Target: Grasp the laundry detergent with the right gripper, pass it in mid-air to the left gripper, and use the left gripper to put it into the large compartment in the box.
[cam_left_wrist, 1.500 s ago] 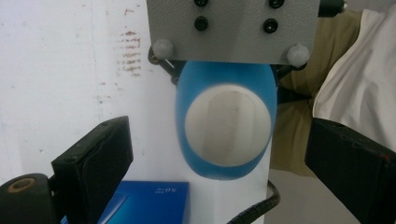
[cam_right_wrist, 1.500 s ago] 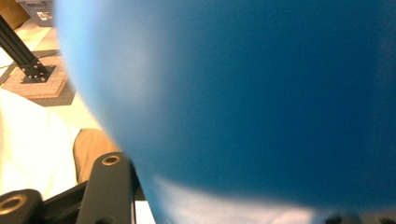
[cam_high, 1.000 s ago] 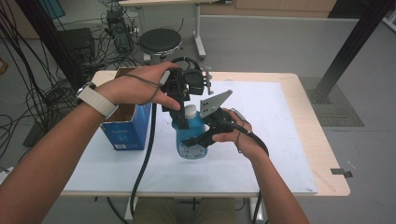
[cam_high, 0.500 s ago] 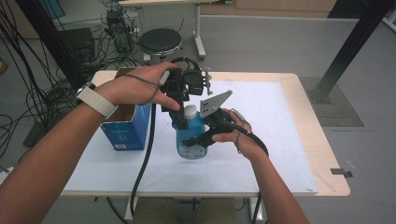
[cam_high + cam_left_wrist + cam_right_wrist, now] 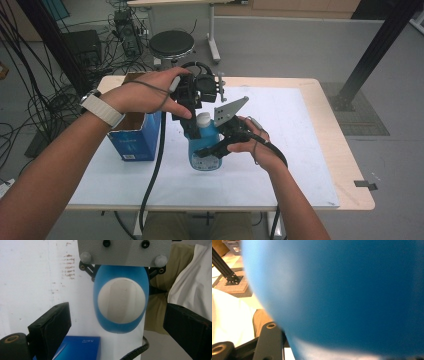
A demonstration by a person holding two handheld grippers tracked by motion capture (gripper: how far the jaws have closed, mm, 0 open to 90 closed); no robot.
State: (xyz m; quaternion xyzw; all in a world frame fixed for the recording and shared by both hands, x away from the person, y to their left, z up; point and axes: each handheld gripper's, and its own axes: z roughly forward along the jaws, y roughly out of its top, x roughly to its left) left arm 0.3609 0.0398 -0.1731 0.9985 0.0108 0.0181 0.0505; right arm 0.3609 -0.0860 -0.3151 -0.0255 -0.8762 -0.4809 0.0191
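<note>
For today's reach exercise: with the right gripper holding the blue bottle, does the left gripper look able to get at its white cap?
Probably yes. The left gripper hangs open directly above the white cap, nothing between them, while the right gripper steadies the blue bottle.

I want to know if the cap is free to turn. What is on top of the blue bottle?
A white cap tops the blue bottle. The left gripper hovers over it, jaws open. The cap's thread is hidden.

Blue bottle, upright

Your blue bottle [image 5: 206, 145] with its white cap [image 5: 203, 119] stands upright mid-desk on the white sheet, just beside the blue box.
</note>
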